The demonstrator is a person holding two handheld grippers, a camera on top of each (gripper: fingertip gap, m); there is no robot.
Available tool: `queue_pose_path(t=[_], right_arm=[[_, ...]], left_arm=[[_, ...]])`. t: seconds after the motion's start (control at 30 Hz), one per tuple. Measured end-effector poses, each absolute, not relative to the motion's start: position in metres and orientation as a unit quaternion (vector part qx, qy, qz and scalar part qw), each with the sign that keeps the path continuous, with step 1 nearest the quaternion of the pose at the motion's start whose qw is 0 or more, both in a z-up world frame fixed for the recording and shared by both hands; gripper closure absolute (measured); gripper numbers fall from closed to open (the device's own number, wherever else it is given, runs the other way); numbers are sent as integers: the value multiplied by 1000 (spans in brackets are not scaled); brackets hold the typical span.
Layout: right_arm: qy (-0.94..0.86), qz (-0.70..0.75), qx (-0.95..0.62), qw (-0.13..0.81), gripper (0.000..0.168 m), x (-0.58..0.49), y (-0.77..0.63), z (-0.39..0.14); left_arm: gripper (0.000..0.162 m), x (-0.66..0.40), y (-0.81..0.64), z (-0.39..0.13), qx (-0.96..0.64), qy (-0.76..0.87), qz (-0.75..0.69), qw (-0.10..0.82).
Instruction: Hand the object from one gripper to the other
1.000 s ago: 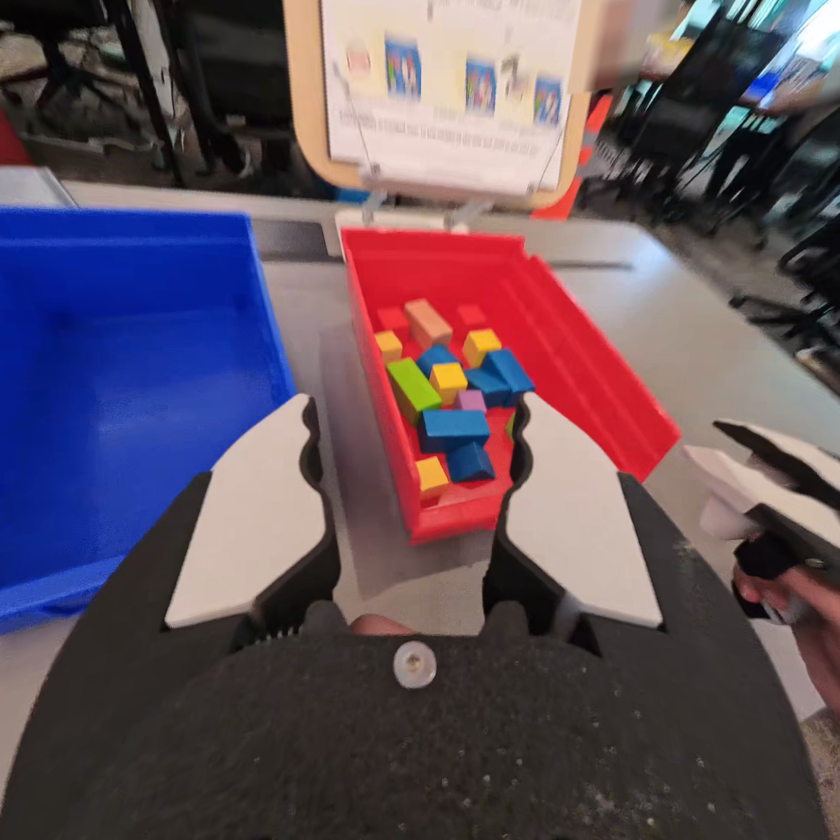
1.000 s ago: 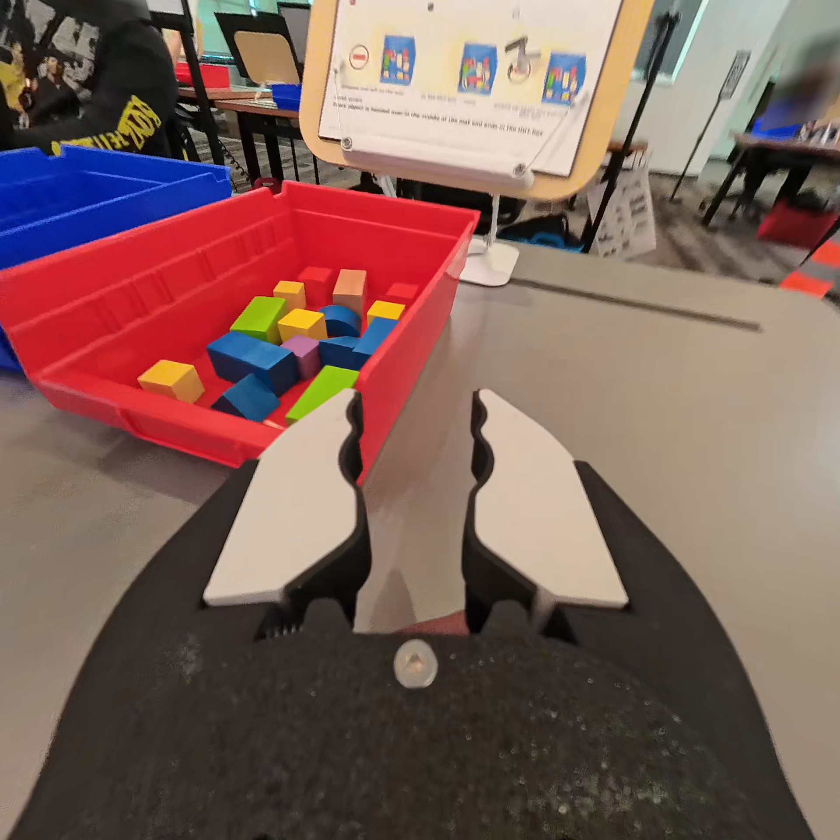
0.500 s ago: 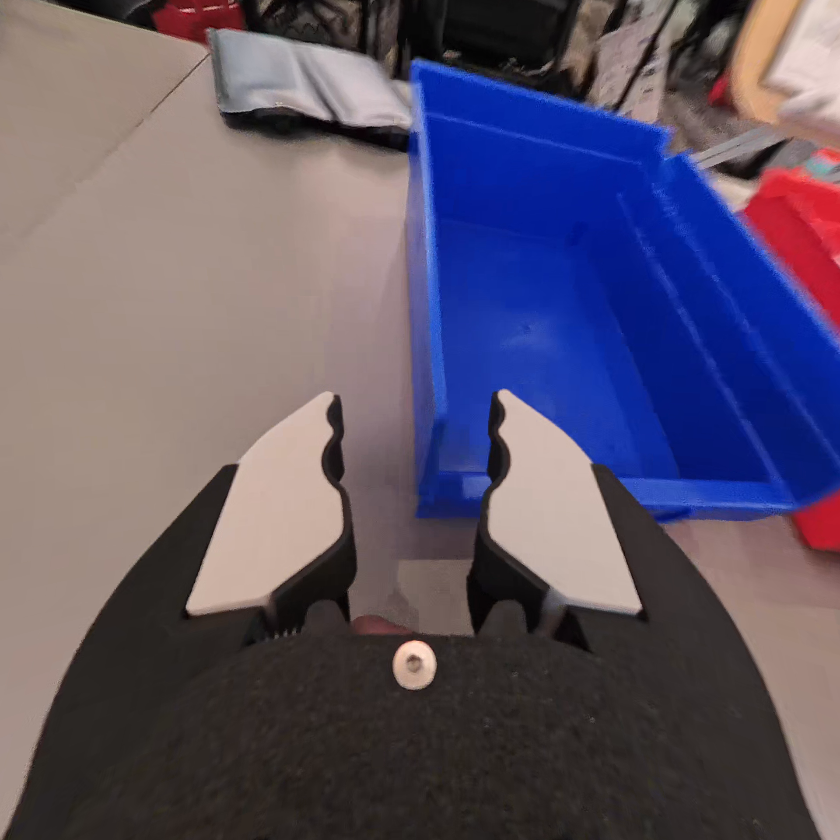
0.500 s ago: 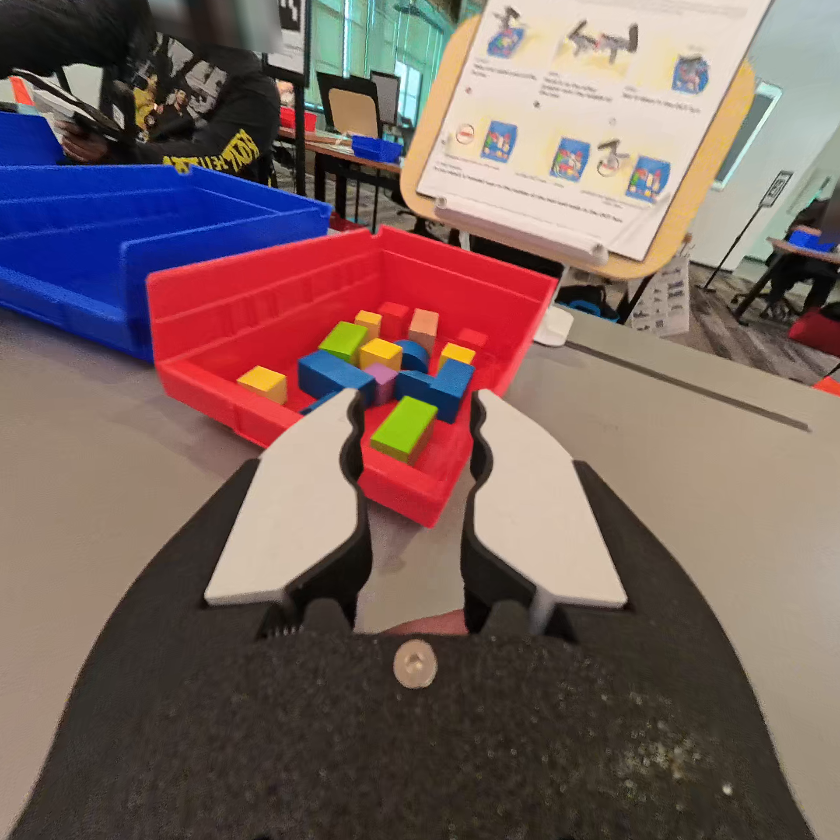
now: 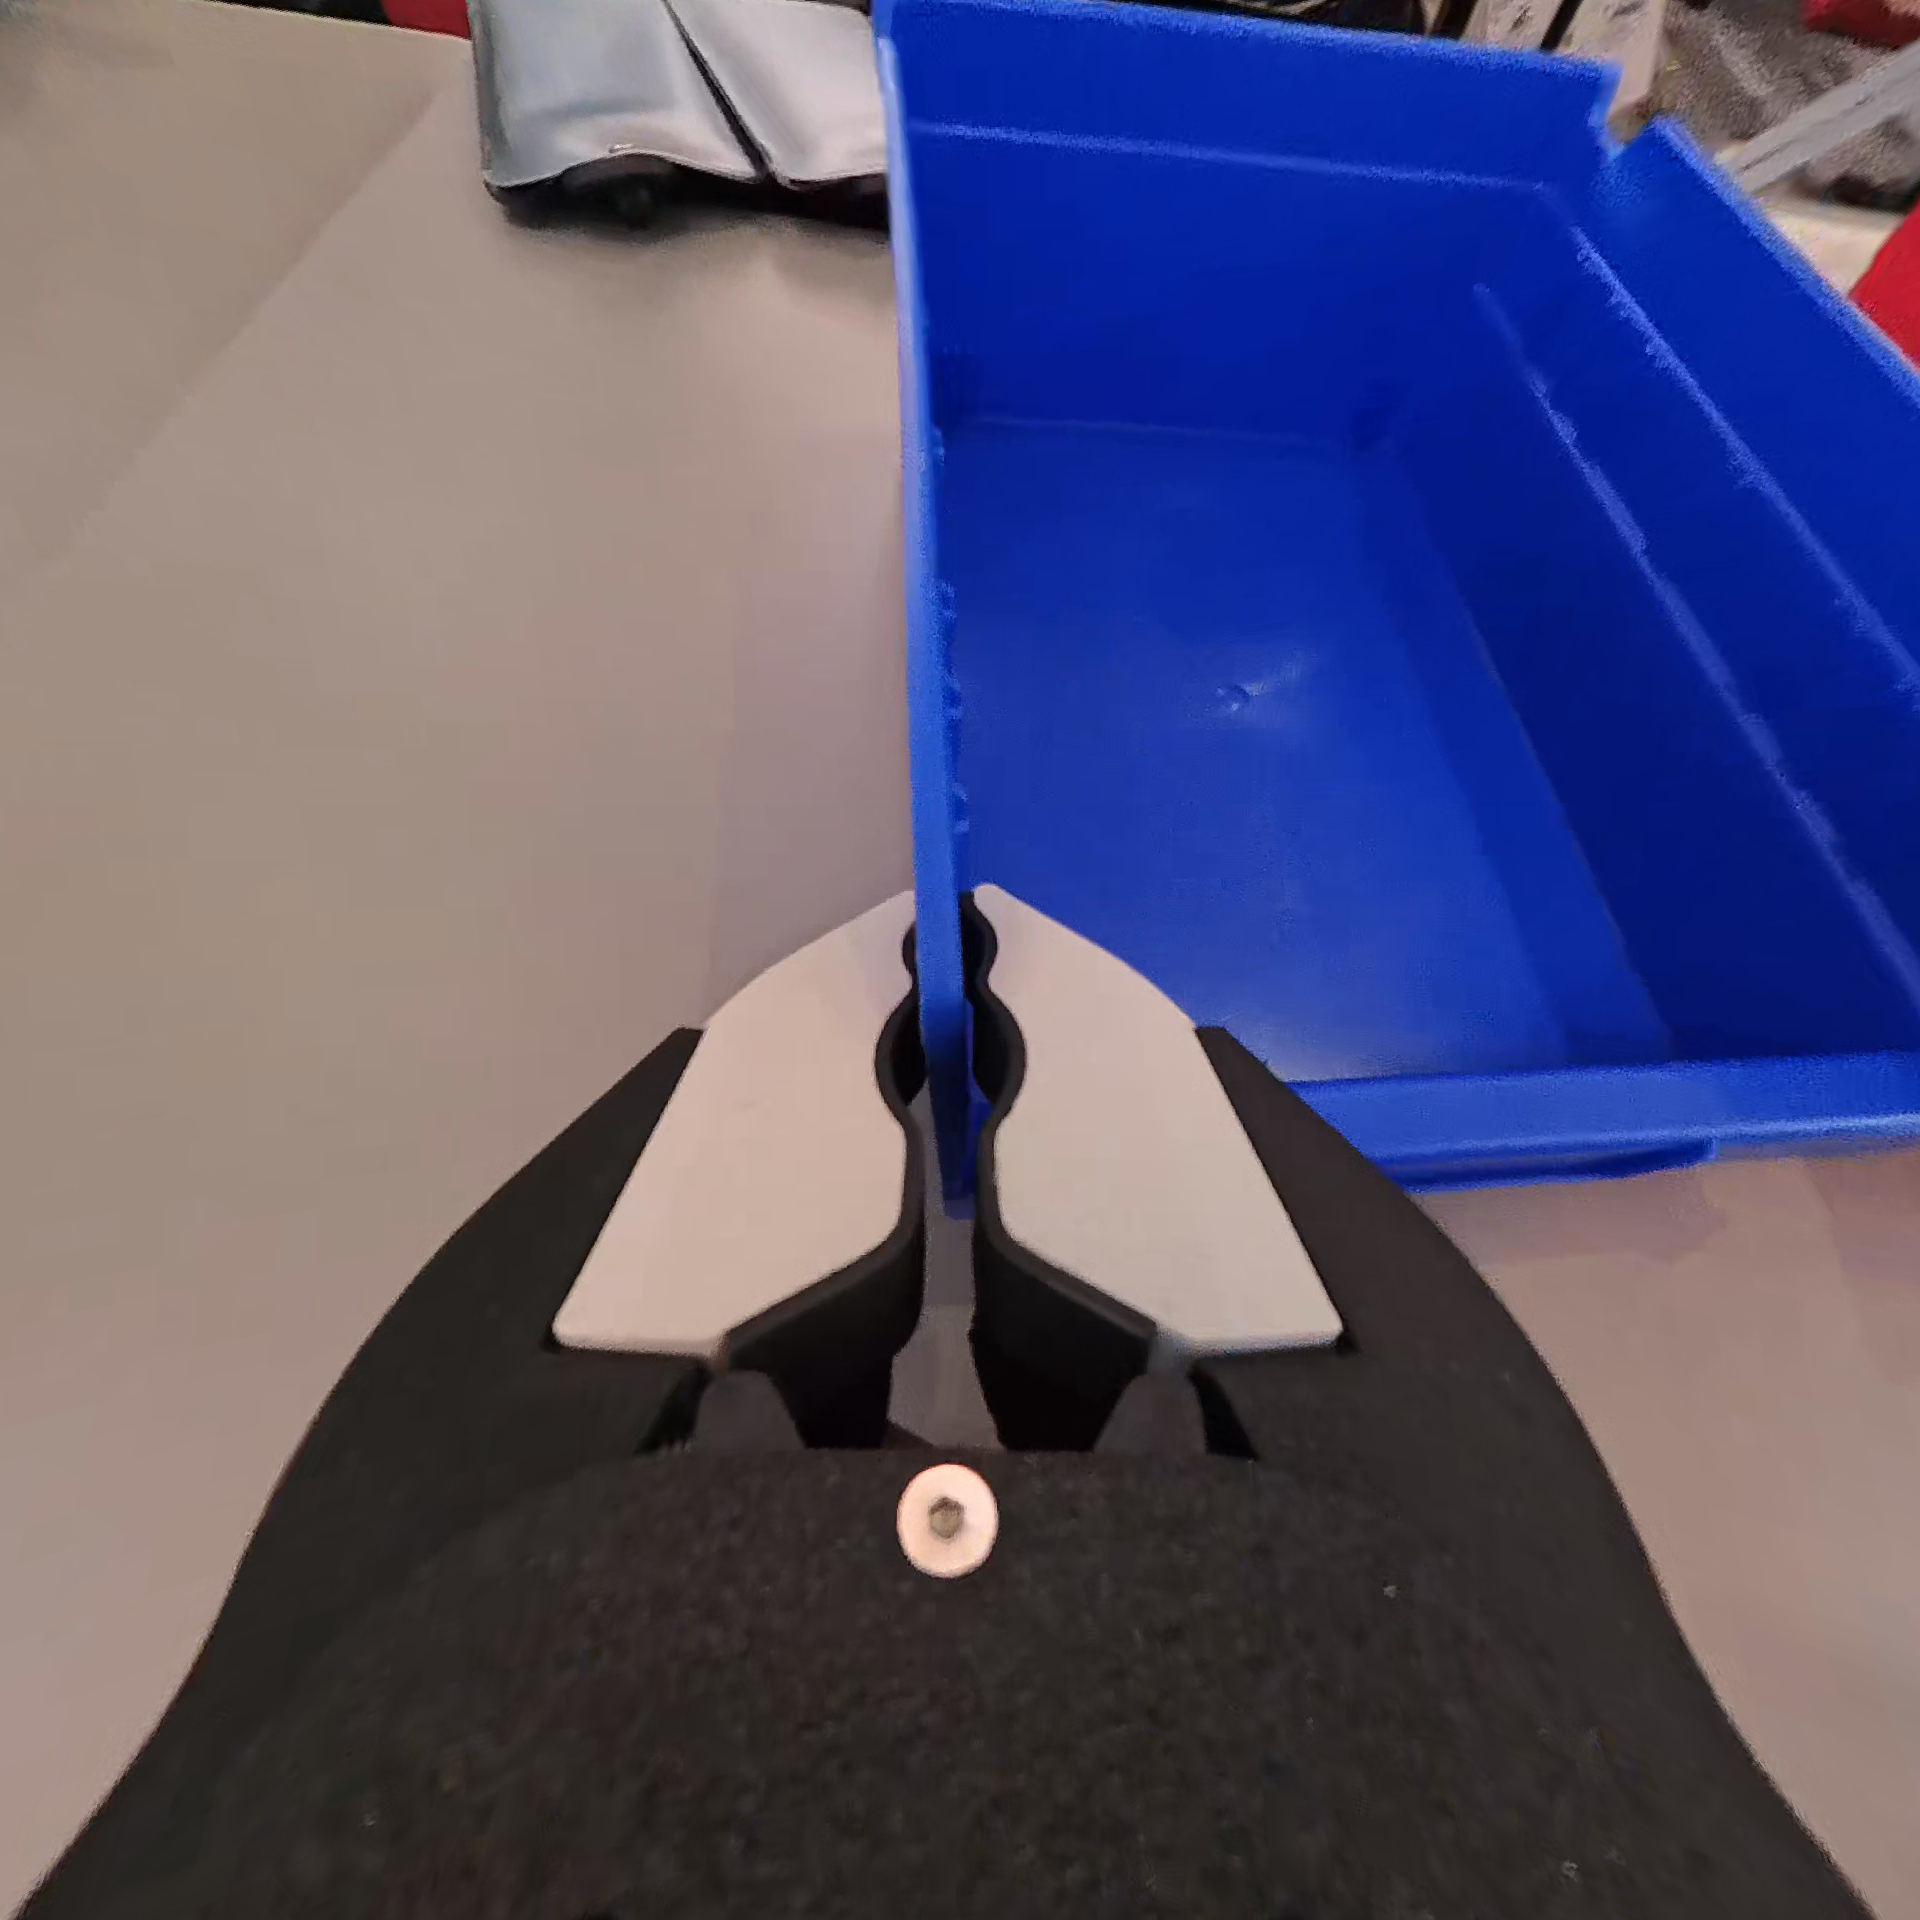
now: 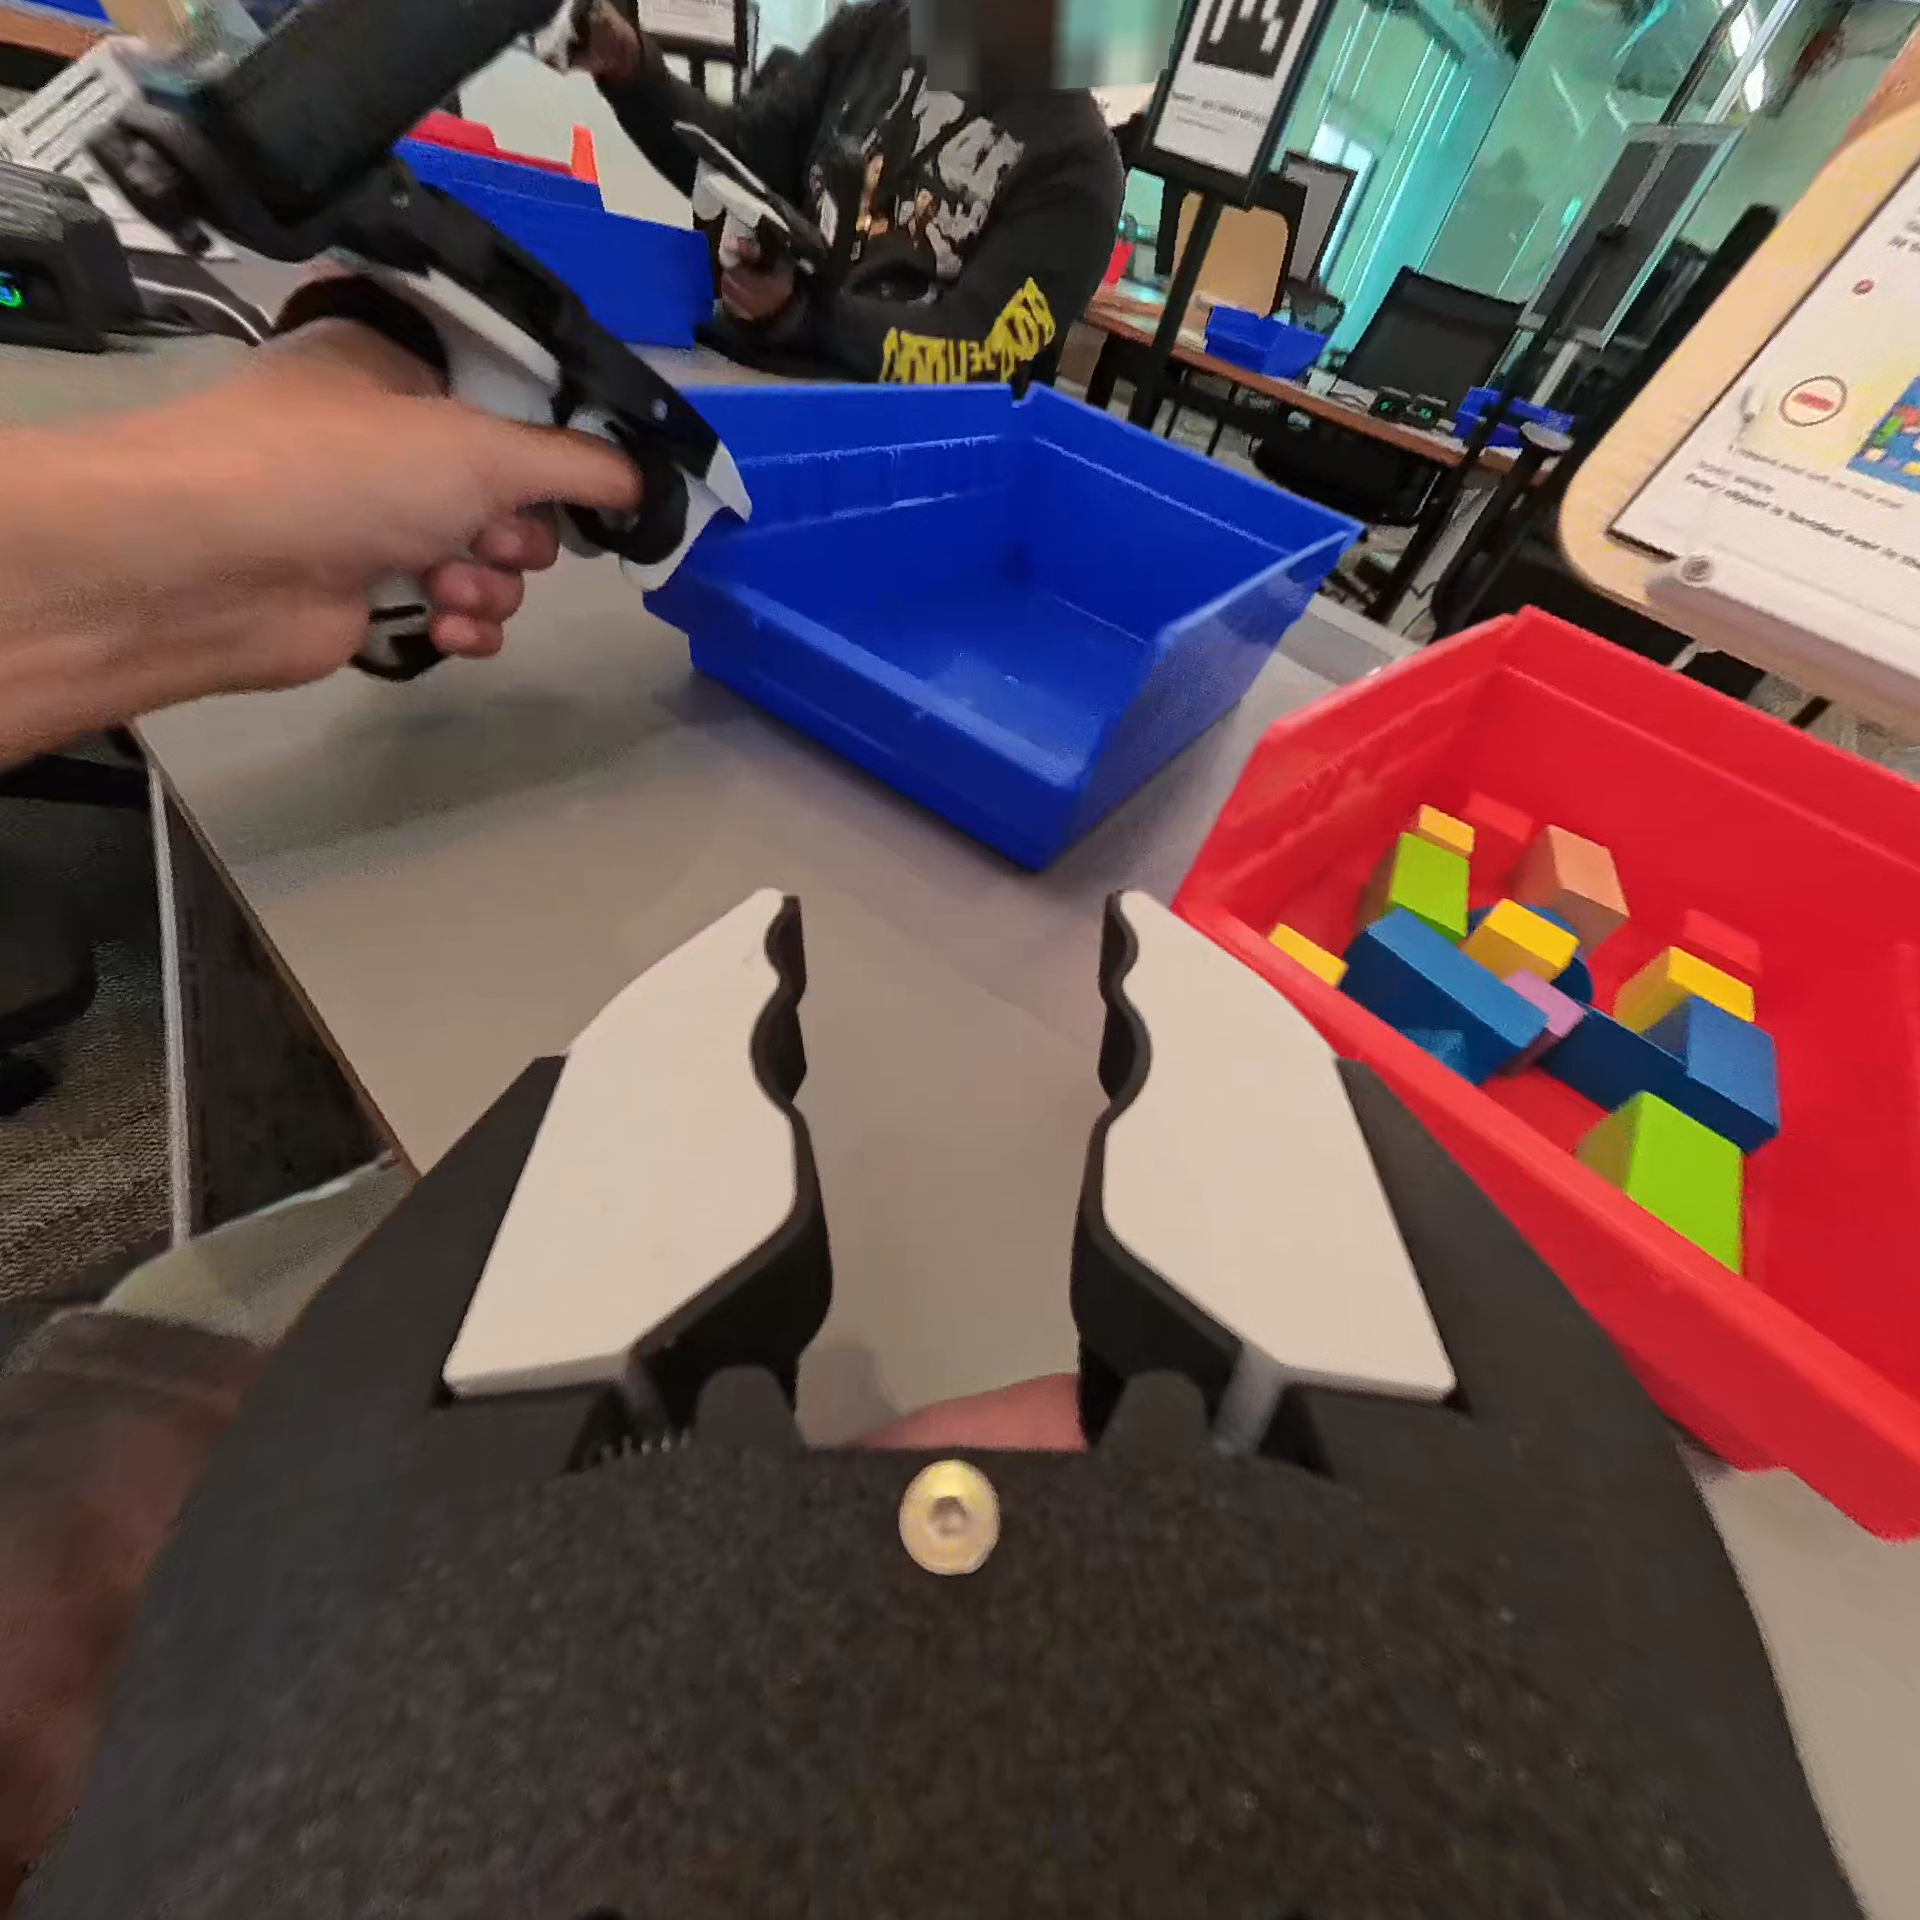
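Observation:
My left gripper (image 5: 940, 914) is shut on the left side wall of the empty blue bin (image 5: 1351, 675), near its front corner. In the right wrist view the left gripper (image 6: 717, 499), held by a hand, clamps that bin's (image 6: 987, 623) wall. My right gripper (image 6: 945, 935) is open and empty above the grey table, between the blue bin and the red bin (image 6: 1299, 758). The red bin holds several coloured wooden blocks, among them a green block (image 6: 1673, 1174) and a blue block (image 6: 1444, 987).
The grey table (image 5: 416, 623) carries a folded grey pouch (image 5: 665, 94) at its far edge. An instruction board (image 6: 1787, 447) on a stand rises behind the red bin. A person (image 6: 935, 208) sits at another table beyond, with more blue bins. The table's left edge (image 6: 260, 987) drops to carpet.
My left gripper swung from the red bin to the blue bin and closed on its side wall. My right gripper turned left and opened wider; the red bin moved to its right.

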State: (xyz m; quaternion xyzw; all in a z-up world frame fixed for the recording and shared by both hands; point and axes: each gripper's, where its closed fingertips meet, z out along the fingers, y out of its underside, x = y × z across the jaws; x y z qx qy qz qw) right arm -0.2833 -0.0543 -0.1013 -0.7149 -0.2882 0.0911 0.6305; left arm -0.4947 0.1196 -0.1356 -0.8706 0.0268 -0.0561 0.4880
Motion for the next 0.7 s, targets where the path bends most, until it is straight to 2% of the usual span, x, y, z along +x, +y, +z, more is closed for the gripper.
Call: queue_pose_path(t=[0.2, 0.37, 0.47, 0.5, 0.53, 0.57, 0.7], right_arm=[[-223, 93, -780, 577, 108, -314, 0, -105], [-174, 67, -806, 561, 111, -310, 35, -117], [-187, 76, -817, 540, 127, -320, 44, -132], [-183, 91, -819, 537, 138, -324, 44, -131], [-162, 76, -823, 539, 156, -317, 47, -129], [-155, 69, -819, 549, 162, -314, 48, -124], [-149, 51, -794, 587, 163, -309, 45, -104]], left_arm=[[159, -494, 80, -136, -875, -3, -42, 481], [159, -501, 46, -136, -872, -11, -44, 487], [159, -502, 34, -135, -872, -12, -50, 487], [159, -502, 33, -135, -871, -14, -49, 488], [159, -502, 34, -135, -871, -12, -42, 490], [160, -503, 34, -135, -870, -10, -38, 492], [160, -499, 31, -115, -850, -9, -28, 526]])
